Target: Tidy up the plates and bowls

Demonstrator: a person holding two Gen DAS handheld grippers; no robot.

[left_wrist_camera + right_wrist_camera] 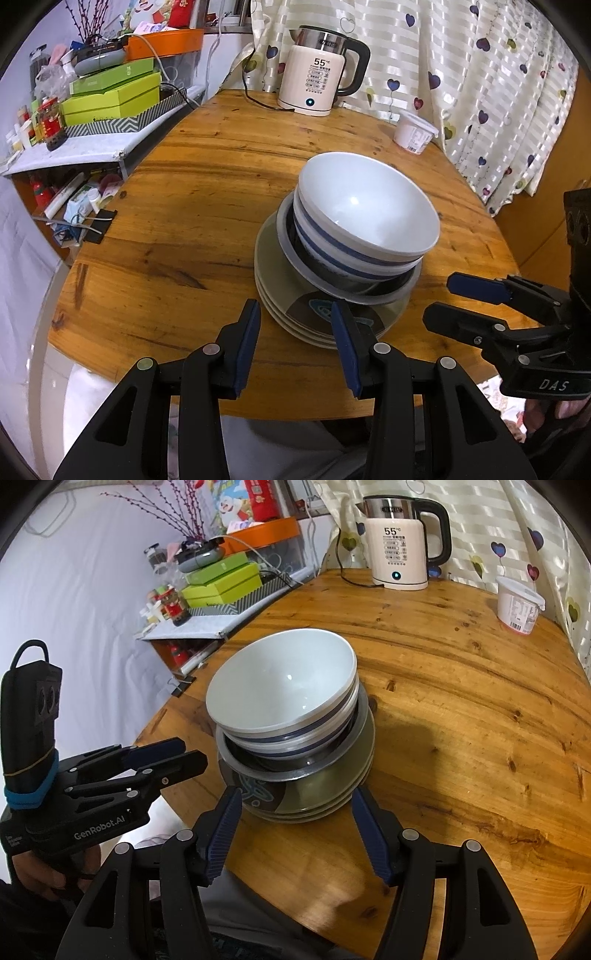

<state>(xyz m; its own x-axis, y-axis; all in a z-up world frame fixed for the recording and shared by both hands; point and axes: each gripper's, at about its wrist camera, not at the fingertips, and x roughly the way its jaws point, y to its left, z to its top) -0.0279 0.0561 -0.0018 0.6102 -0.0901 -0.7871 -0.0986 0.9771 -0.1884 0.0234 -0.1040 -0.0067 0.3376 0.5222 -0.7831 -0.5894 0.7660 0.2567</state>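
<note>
Wood grain runs warm across the round table [192, 206], with a kettle [317, 70] and a white tub [413, 133] at the far edge by the heart-print curtain [480, 74].

Everything I care about sits in one stack near my edge of the table: white bowls [284, 686] with blue bands nested inside a metal bowl [295, 764], on a pile of greenish plates [317, 797]. The bowls lean, their rims tilted off level, so I judge the top one could slide or tip if I nudge the stack from the side. The plates come close to the table's edge, and a careless push might send them toward me.

Both my grippers hold nothing. My left gripper [295, 336] has its jaws apart, just before the plates. My right gripper [295, 823] is spread wide on either side of the plates' near rim, without clear contact.
</note>
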